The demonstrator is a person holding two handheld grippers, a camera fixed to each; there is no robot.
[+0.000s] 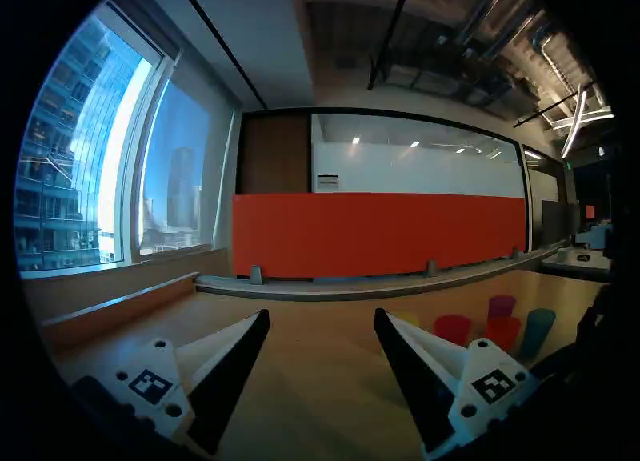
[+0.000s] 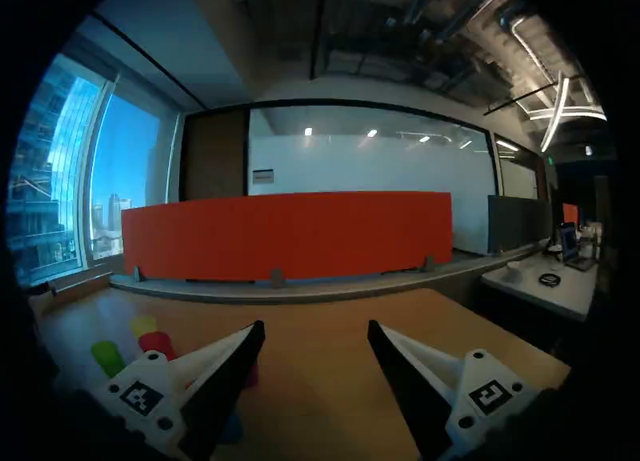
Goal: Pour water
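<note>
Left gripper view: left claw point(image 1: 320, 313) spread open, empty, over the desk point(image 1: 320, 405); cups point(image 1: 504, 331) bunched off to the right. Right gripper view: right claw point(image 2: 314, 325) open too, cups low left. Likely risk: toppling neighbours when reaching into so tight a bunch.

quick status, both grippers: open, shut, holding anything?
Left gripper: jaws open, holding nothing.
Right gripper: jaws open, holding nothing.

Red cup point(image 1: 453, 329), purple cup point(image 1: 502, 305) and teal cup point(image 1: 538, 330): all standing, clustered close together on the wooden table point(image 1: 320, 381).
</note>
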